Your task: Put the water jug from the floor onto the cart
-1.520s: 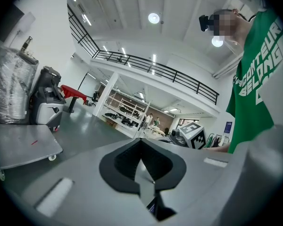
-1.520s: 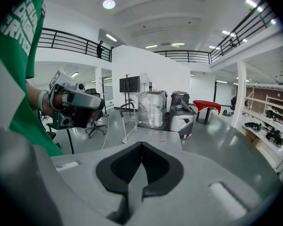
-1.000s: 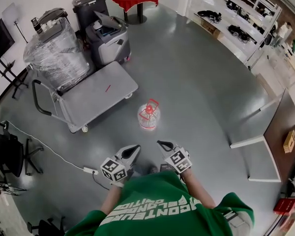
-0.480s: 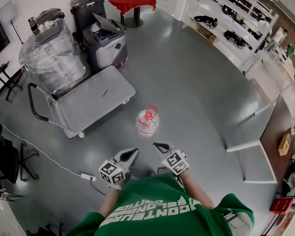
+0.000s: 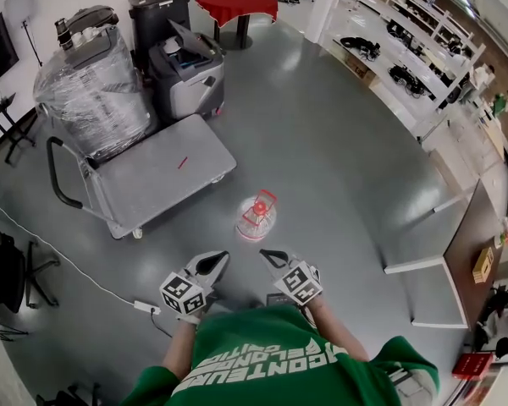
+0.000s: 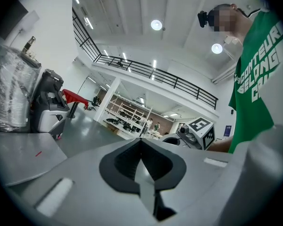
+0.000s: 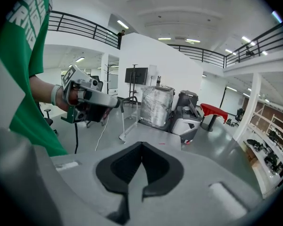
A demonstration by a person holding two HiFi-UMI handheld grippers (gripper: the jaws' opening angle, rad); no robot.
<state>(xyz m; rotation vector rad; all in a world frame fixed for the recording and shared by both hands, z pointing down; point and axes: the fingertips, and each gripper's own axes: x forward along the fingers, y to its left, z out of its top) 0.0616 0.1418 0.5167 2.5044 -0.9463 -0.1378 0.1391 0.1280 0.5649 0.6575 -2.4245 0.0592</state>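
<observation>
Upright water jug stands just ahead, nearer the right hand-held gripper than the left hand-held gripper; both are closed and empty.

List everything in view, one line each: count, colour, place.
water jug: one, clear with red cap and handle, on the floor ahead of both grippers
cart: one, grey deck, black handle, on the floor left of the jug
wrapped stack: one, clear film, behind the cart
machine: one, grey, right of the wrapped stack
round table: one, red cloth, far end
shelves: several, white, along the right
power strip: one, white, floor at left
left gripper: one, grey, shut, empty
right gripper: one, grey, shut, empty
</observation>
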